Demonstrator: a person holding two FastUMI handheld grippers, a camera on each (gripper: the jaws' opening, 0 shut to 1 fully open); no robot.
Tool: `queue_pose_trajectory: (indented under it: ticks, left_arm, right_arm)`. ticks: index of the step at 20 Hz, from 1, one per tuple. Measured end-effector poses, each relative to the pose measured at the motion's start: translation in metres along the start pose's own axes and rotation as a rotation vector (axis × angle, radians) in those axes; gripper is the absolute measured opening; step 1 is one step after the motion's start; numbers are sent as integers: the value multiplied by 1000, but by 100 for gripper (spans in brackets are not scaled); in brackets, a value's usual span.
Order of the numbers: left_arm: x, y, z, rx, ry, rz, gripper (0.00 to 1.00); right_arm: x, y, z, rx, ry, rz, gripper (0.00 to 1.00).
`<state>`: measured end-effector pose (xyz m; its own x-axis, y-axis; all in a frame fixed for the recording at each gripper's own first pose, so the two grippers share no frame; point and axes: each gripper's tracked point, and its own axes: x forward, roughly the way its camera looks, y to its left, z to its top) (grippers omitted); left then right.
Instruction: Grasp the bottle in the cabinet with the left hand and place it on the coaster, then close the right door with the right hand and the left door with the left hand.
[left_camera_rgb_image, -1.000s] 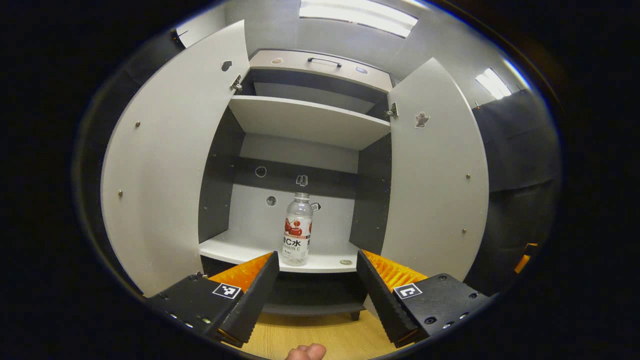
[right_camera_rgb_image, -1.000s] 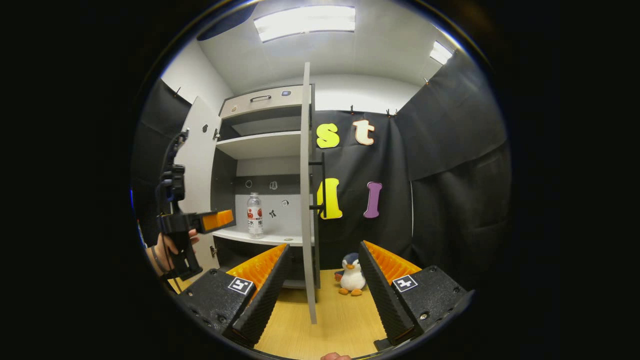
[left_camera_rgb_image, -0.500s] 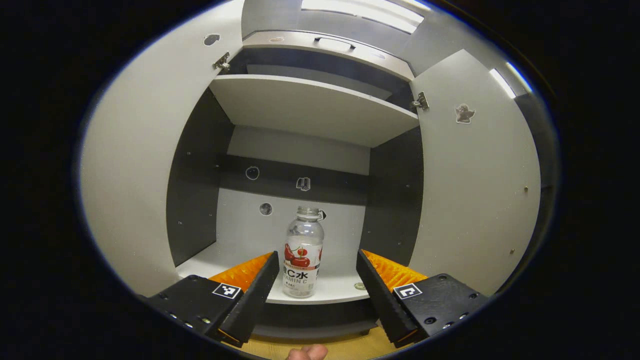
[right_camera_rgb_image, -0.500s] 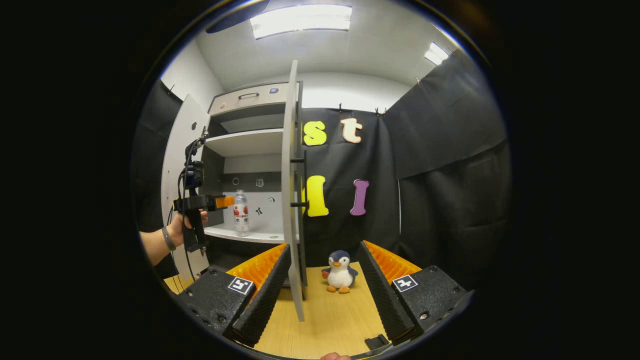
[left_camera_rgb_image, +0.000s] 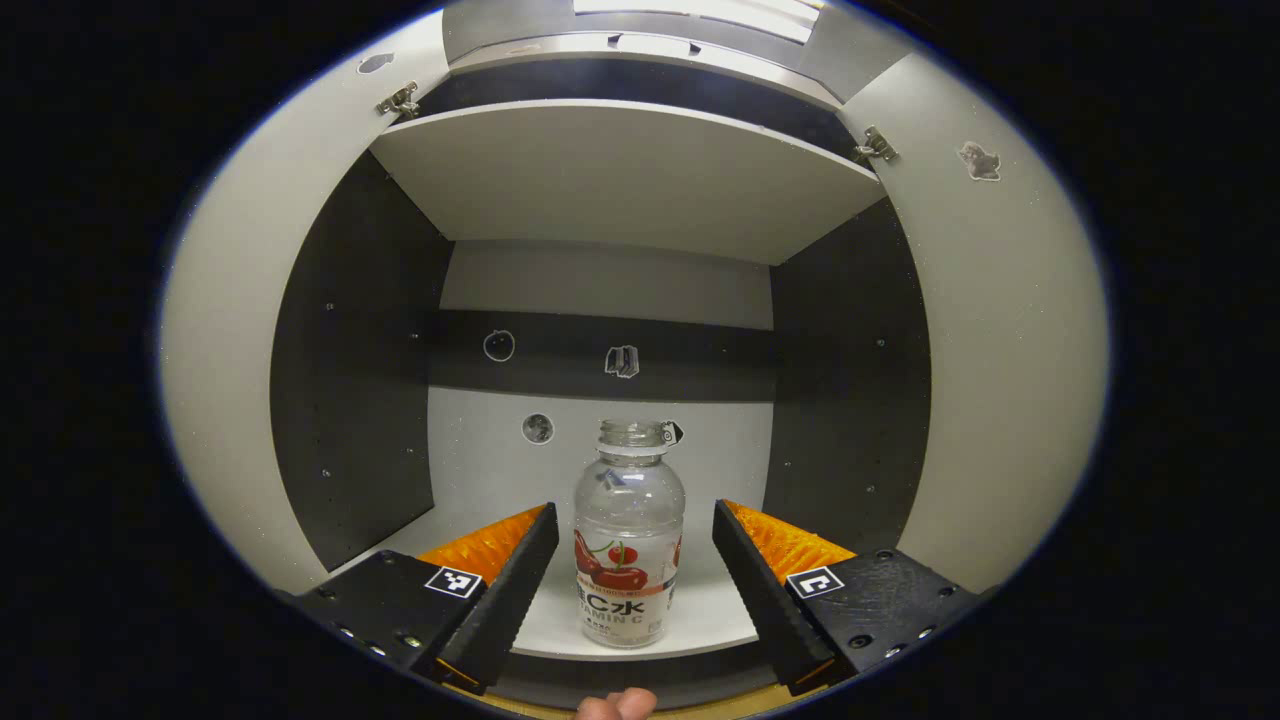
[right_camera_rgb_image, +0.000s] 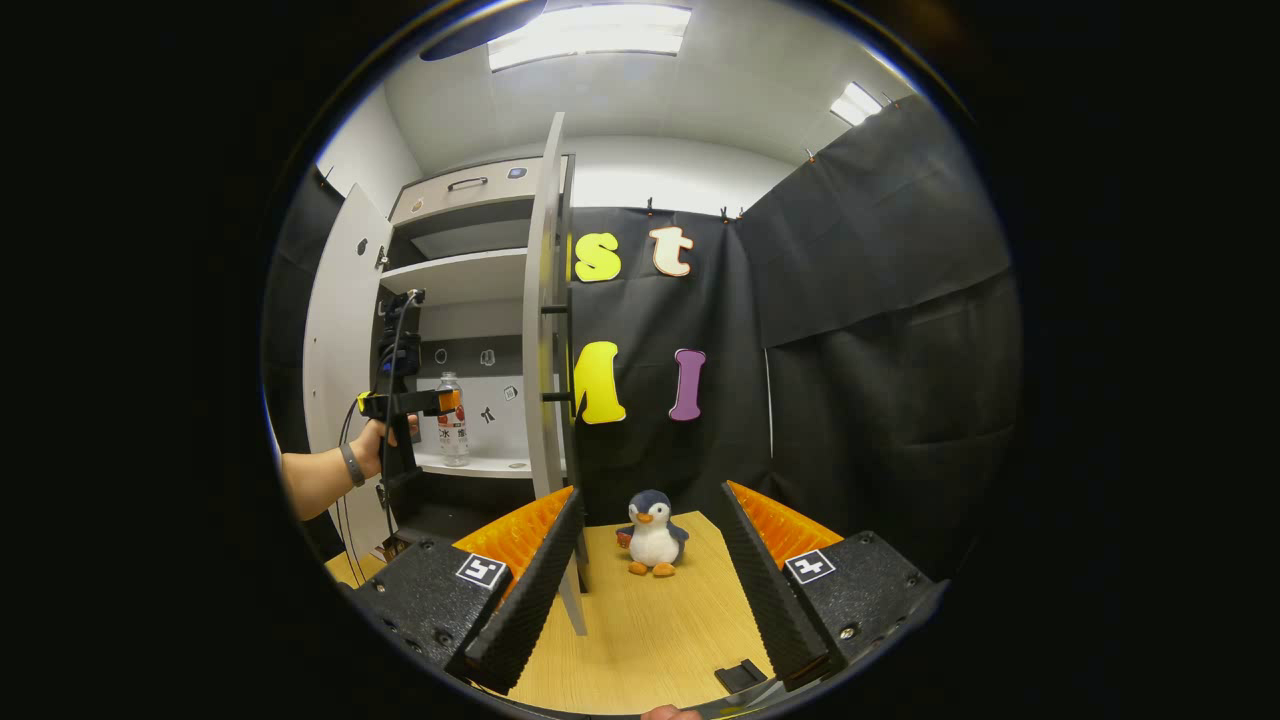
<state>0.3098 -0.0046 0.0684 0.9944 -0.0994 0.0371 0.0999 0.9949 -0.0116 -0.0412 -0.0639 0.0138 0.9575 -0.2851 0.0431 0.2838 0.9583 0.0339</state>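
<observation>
Left gripper view: the bottle (left_camera_rgb_image: 629, 540) is seen standing upright on the lower shelf (left_camera_rgb_image: 700, 615) of the cabinet (left_camera_rgb_image: 350, 350), near that shelf's front edge. The left gripper (left_camera_rgb_image: 632, 575) is held wide open, one finger on each side of the bottle, neither touching it. Both cabinet doors are open. In the right gripper view, the right gripper (right_camera_rgb_image: 650, 570) is spread wide with nothing held, low beside the open right door (right_camera_rgb_image: 545, 330), and a penguin toy (right_camera_rgb_image: 653, 533) is seen on the wooden floor (right_camera_rgb_image: 650, 630) beyond that door.
</observation>
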Motion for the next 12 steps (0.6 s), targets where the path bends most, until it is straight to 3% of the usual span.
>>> queue_pose_trajectory:
  ticks: [4, 12]
  left_arm:
    - [22, 11, -8, 12, 17, 51, 95]
    - [40, 10, -18, -24, 40, 27, 94]
  right_arm:
    - [0, -8, 1, -4, -1, -33, 83]
    - [5, -13, 3, -5, -3, -47, 83]
